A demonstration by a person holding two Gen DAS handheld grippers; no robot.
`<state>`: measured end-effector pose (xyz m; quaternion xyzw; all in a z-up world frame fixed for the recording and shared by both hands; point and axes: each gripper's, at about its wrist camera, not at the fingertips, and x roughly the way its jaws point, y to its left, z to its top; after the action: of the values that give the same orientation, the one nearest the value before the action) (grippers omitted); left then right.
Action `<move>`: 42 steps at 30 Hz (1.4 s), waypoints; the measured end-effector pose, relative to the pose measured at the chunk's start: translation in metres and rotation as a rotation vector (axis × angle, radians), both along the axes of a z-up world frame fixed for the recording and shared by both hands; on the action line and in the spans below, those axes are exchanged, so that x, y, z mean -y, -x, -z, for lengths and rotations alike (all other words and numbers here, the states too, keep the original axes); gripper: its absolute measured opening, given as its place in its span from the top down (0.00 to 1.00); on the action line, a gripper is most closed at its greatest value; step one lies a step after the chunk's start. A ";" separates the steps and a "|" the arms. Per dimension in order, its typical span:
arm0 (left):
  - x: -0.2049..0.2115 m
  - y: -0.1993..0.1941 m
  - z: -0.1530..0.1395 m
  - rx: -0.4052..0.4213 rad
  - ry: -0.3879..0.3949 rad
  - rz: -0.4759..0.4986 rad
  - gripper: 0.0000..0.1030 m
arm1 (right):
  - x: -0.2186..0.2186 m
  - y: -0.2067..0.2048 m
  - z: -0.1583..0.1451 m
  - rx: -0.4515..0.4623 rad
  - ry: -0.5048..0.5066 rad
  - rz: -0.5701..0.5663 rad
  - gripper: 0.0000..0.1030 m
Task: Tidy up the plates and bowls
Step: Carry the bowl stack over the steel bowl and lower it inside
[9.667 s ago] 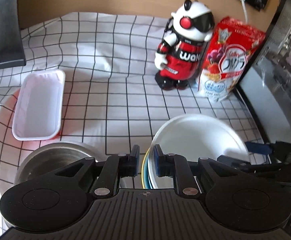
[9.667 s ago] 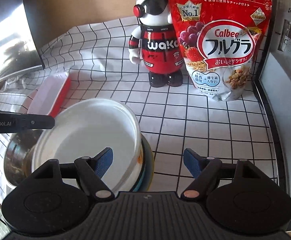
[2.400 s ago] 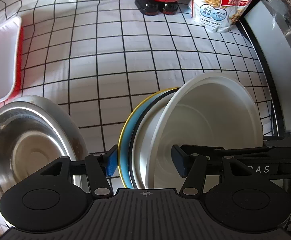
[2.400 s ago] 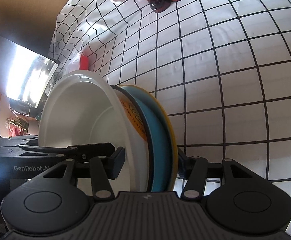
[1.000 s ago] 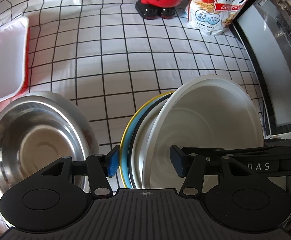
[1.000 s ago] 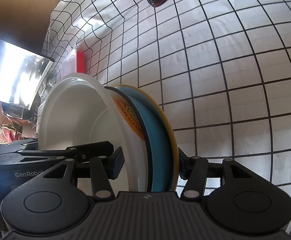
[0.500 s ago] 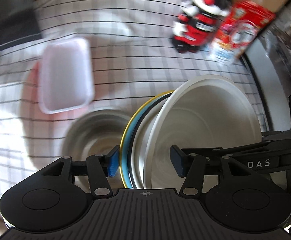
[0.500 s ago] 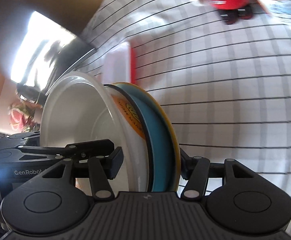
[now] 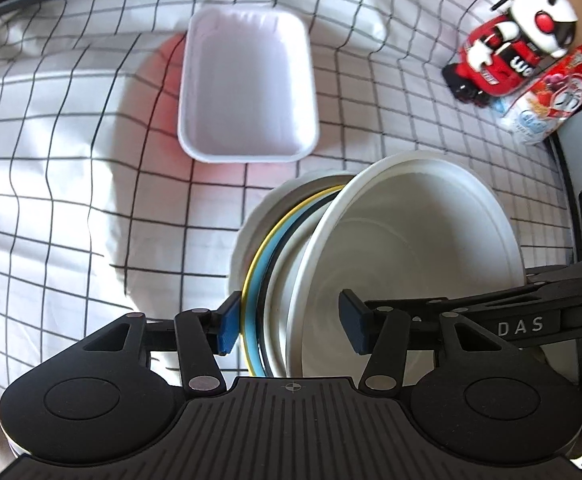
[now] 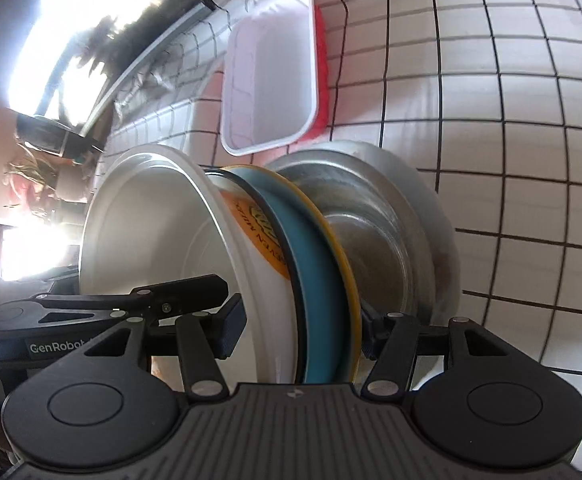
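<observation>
Both grippers have hold of the same stack of dishes, each from its own side. The left gripper straddles the stack's edge, one blue pad against the yellow rim, the other inside the white bowl, and its jaws are closing on it. The right gripper is clamped across the stack at a middling spread, one pad inside the white bowl and the other behind the yellow rim. The stack rides on edge between them: the white bowl in front, then a white dish with an orange label, then a blue plate with a yellow rim. Right behind it, partly hidden by it, the steel bowl lies on the checked tablecloth. Just beyond that sits a white rectangular tray with red sides. Far off at the cloth's corner stand a red-and-white toy robot and a red cereal bag beside it. A dark glossy screen catches bright light past the tray.
</observation>
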<state>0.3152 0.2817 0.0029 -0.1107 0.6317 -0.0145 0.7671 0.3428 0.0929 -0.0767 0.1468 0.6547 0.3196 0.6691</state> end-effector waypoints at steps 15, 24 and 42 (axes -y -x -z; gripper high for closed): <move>0.016 -0.008 -0.009 0.119 -0.131 0.121 0.67 | -0.015 -0.010 0.002 0.058 0.100 -0.044 0.39; 0.010 0.001 -0.018 0.158 -0.136 0.098 0.73 | -0.021 -0.007 -0.006 0.109 0.158 -0.083 0.39; 0.003 0.012 -0.032 0.226 -0.076 0.036 0.75 | 0.007 0.005 -0.046 0.348 0.157 -0.059 0.37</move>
<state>0.3035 0.2785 0.0354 -0.0681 0.5431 -0.0167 0.8368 0.3383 0.0860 -0.0303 0.0173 0.5561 0.3077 0.7719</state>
